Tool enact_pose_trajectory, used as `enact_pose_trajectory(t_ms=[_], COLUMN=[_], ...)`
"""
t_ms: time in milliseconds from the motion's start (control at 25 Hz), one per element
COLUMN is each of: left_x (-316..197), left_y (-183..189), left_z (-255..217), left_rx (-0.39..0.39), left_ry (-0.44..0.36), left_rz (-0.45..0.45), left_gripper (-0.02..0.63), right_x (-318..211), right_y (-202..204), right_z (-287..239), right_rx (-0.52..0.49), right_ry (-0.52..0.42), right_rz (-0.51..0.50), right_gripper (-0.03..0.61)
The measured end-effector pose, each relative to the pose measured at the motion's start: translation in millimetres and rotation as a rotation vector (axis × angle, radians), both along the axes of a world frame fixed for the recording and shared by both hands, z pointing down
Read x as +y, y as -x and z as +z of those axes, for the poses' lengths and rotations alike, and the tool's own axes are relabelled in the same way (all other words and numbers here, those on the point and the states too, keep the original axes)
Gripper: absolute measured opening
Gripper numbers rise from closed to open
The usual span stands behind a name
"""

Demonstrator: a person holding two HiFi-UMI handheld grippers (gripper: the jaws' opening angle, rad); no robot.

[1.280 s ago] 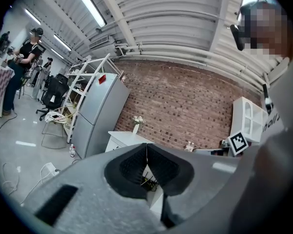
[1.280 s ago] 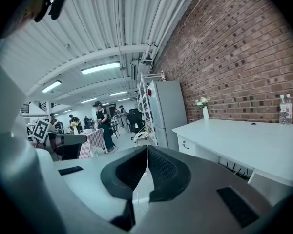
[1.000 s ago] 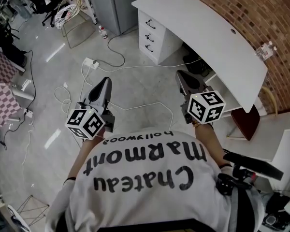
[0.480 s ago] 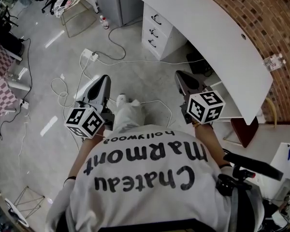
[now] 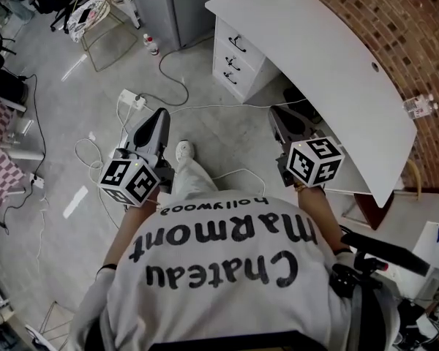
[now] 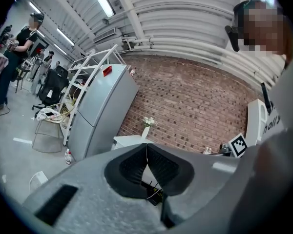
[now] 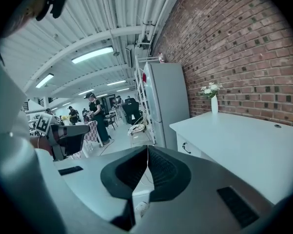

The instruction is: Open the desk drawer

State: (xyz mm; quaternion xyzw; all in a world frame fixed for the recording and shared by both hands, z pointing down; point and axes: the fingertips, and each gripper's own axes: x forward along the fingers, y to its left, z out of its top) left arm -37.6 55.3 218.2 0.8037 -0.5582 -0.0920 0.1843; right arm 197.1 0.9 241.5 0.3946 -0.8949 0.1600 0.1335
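Observation:
The white desk stands along the brick wall, its drawer unit with three dark handles at the far end. The top drawer is closed; its handle also shows in the right gripper view. My left gripper is held over the floor, well short of the drawers, its jaws shut with nothing between them. My right gripper hovers beside the desk's front edge, also shut and empty. In the gripper views the left gripper and the right gripper show their pads pressed together.
A grey fridge stands left of the drawer unit, with a wire rack and bottle near it. Cables and a power strip lie on the floor. A vase stands on the desk. People stand in the far room.
Both grippers have travelled forward across the floor toward the desk's drawer unit, staying shut. A foot has stepped into view between them.

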Motion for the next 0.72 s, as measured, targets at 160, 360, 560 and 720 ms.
enact_pose_trajectory(t_ms=[160,360,560,720], left_x=[-67,-155,-224,-262], left_y=[33,73,119,130], left_z=[-3,-21,-29,-31], left_rx=[-0.008,-0.039,-0.070,-0.072], left_ry=[0.015,0.011,0.014,0.011], left_rz=[0.047,0.124,0.150,0.226], left_gripper=[0.015,0.015,0.015,0.015], right_x=[-61,-137,-196,-230], right_y=[29,63,97,119], right_z=[-5,-11,-18,-25], right_rx=[-0.028,-0.021,-0.027,0.029], right_ry=[0.003,0.016,-0.003,-0.083], right_rz=[0.056,0.121,0.151,0.152], right_gripper=[0.015,0.015,0.015,0.014])
